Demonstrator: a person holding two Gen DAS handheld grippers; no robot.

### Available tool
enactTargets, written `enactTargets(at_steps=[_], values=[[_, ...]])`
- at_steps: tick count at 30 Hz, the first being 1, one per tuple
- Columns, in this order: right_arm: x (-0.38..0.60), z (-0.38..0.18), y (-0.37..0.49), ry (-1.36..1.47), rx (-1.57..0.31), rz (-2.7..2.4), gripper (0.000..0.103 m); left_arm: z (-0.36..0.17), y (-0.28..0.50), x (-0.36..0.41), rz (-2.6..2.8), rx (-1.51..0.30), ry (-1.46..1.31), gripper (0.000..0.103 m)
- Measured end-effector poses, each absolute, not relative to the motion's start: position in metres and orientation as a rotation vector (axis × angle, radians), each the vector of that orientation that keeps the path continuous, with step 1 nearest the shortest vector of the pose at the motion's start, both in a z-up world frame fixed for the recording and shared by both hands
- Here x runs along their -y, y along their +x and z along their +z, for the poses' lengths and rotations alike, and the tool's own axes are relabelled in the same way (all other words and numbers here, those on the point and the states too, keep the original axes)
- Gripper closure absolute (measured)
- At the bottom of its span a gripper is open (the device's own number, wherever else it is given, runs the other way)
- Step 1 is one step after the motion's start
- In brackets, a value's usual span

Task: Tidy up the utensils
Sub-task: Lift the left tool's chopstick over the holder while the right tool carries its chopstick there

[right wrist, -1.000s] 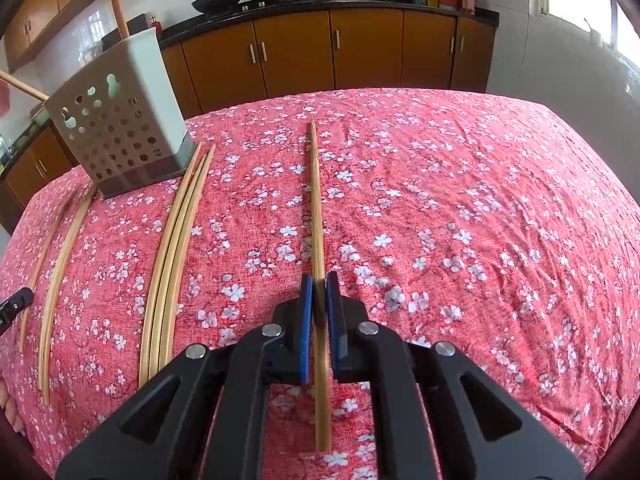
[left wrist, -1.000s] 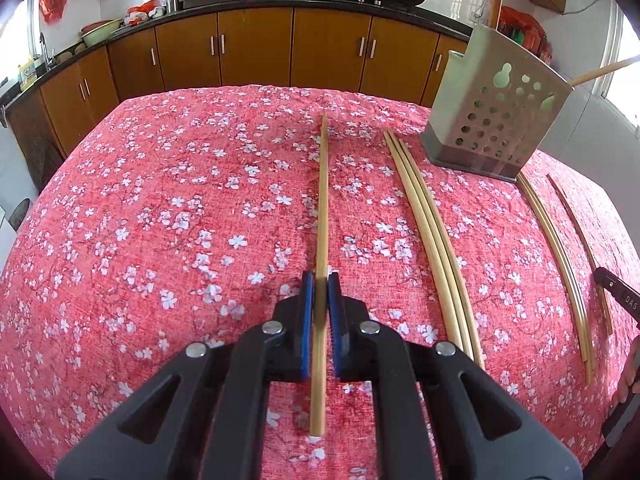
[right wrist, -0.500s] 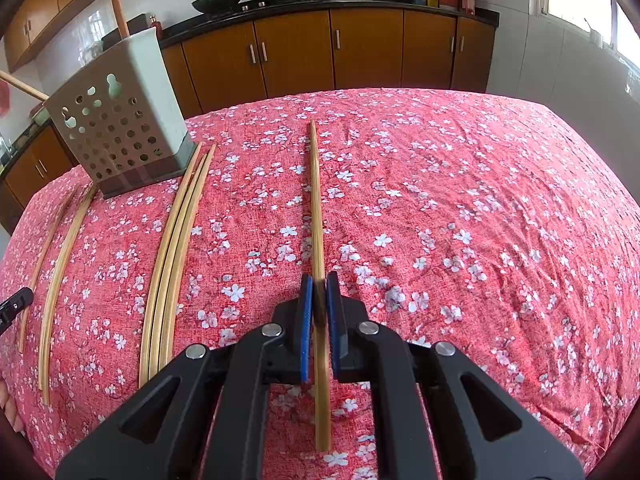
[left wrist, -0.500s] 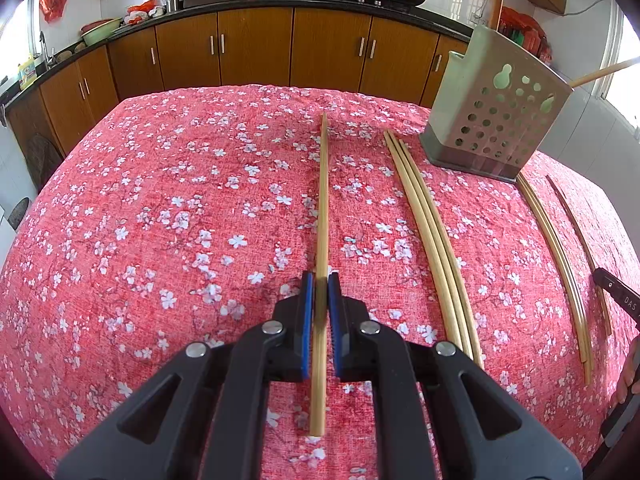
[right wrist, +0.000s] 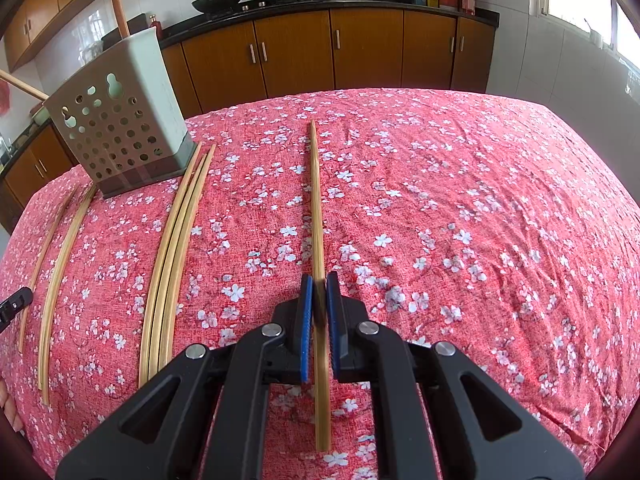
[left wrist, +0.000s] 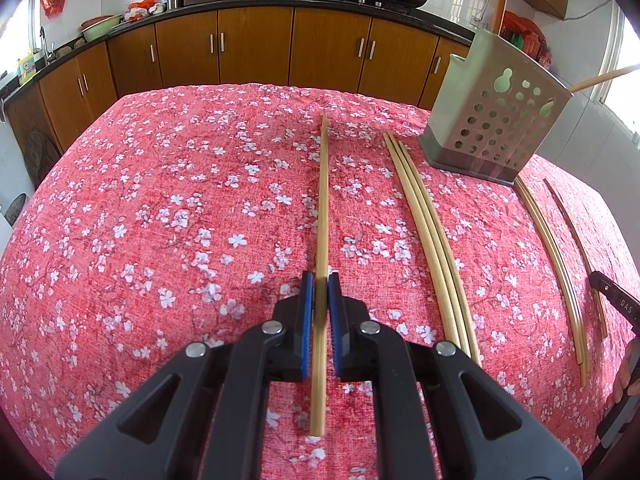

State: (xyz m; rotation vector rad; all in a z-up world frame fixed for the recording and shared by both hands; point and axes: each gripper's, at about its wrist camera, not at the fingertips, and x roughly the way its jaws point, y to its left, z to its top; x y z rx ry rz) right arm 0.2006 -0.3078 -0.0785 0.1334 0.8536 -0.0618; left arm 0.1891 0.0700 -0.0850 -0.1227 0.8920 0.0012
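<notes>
In the left wrist view my left gripper [left wrist: 321, 280] is shut on a bamboo chopstick [left wrist: 323, 200] that runs straight ahead over the red flowered tablecloth [left wrist: 160, 220]. My right gripper [right wrist: 319, 280] is likewise shut on another bamboo chopstick [right wrist: 316, 200], with its blue pads pressing both sides. The grey perforated utensil holder [left wrist: 496, 120] stands ahead to the right of the left gripper and ahead to the left [right wrist: 116, 128] of the right one. Two wooden handles stick out of it.
Three loose chopsticks [left wrist: 432, 240] lie side by side next to the holder, and more chopsticks [left wrist: 556, 260] lie beyond it. The right view also shows a group of three chopsticks [right wrist: 176, 248] and further chopsticks [right wrist: 60, 272]. Kitchen cabinets line the far wall.
</notes>
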Motion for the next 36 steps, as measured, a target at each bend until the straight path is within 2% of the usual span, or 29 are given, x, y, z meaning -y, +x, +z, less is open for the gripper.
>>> enactTargets(at_steps=[10,15,25,36], values=[[0.311,-0.077,0.199,0.149,-0.845,-0.054,0.096,-0.083,0.187,-0.065,0.007,-0.892,-0.091,0.095],[0.312,-0.053,0.176,0.139,-0.733,-0.036,0.096,-0.074,0.176,-0.061,0.002,-0.869,-0.078,0.095],[0.317,0.005,0.149,0.171,-0.550,0.006,0.096,-0.006,0.149,-0.060,-0.009,-0.691,-0.104,0.095],[0.317,0.060,0.164,0.201,-0.434,0.028,0.096,0.074,0.158,-0.061,-0.027,-0.540,-0.125,0.096]])
